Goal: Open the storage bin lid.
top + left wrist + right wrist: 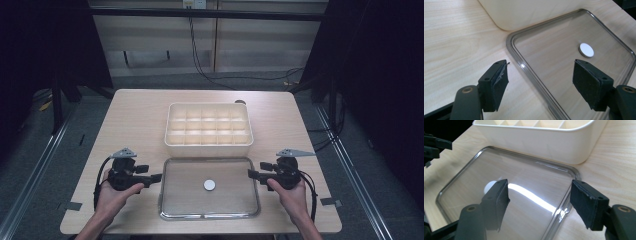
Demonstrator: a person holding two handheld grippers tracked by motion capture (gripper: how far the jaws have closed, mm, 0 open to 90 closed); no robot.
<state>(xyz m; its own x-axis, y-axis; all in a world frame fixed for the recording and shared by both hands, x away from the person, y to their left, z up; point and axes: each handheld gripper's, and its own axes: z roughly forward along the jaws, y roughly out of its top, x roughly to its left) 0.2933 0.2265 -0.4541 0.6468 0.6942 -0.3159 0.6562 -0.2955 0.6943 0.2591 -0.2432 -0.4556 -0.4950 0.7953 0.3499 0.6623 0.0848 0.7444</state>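
White disc [210, 185] lies flat near centre of clear tray [172, 210], at table's [135, 115] near edge. Cream compartment box [209, 145] just behind tray. Left gripper [159, 177] at tray's left rim, right gripper [250, 173] at its right rim; both w/ jaws wide, holding nothing.

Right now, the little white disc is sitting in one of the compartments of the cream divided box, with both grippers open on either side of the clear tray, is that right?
Not quite. The white disc lies in the clear tray, not in the cream divided box, whose compartments look empty; the high view shows it. The rest holds: the left gripper and the right gripper are open either side of the tray.
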